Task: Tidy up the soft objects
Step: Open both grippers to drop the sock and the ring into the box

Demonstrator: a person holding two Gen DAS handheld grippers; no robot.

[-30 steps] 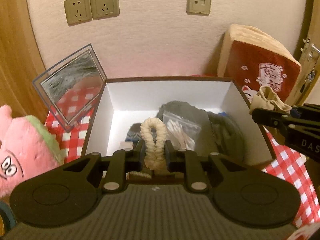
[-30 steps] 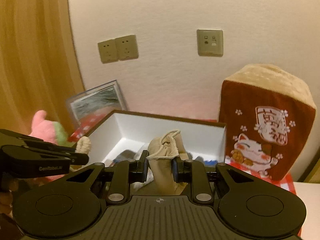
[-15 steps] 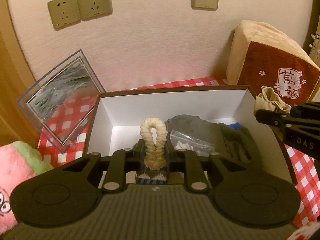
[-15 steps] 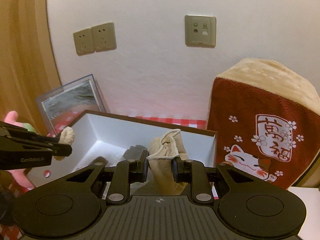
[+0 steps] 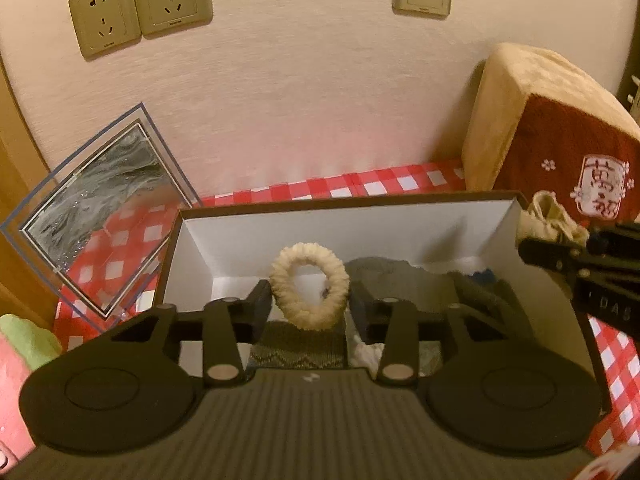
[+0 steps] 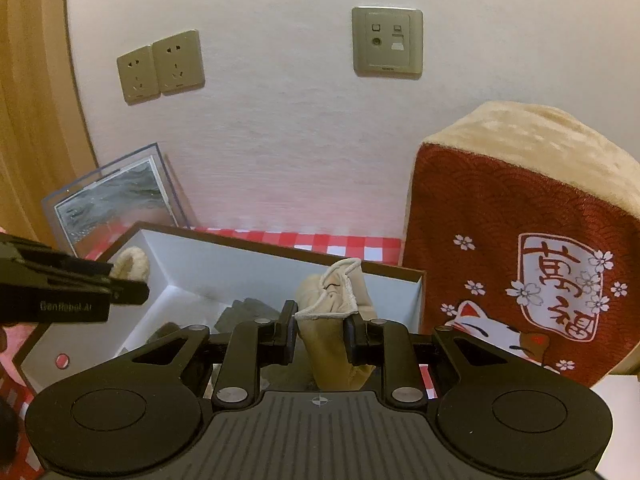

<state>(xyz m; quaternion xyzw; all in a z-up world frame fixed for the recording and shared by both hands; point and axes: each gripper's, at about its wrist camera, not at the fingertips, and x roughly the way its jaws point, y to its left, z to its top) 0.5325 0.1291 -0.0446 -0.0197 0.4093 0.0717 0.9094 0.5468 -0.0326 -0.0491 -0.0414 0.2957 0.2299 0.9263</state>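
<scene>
scrunchie (image 5: 307, 287), cream and fluffy, sat between the fingers of the left gripper (image 5: 308, 308), its loop rounded out. the jaws had just been opening, and the pads (image 5: 262, 304) stood at the loop's two sides; whether they still touched it could not be told. below and beyond those fingers lay the open white-lined box (image 5: 360, 220), with grey folded cloth (image 5: 400, 284) just right of the fingertips and a patterned knit piece (image 5: 296, 348) under them.

beige cloth pouch (image 6: 334, 312) stood upright between the fingers of the right gripper (image 6: 320, 330), pinched at both sides by the pads (image 6: 288, 332), over the right end of the same box. to the left of those fingers the left gripper reached in from the frame edge, with the scrunchie at its tip above the box's left end.

further out, a red-and-white checked cloth (image 5: 360, 184) covered the table around the box. a clear acrylic frame (image 5: 100, 216) leaned on the wall left of the left fingers, a pink and green plush (image 5: 20, 356) sat at the far left edge, and a red and tan cat cushion (image 6: 520, 248) stood right of the right fingers. wall sockets (image 5: 140, 12) sat above.
</scene>
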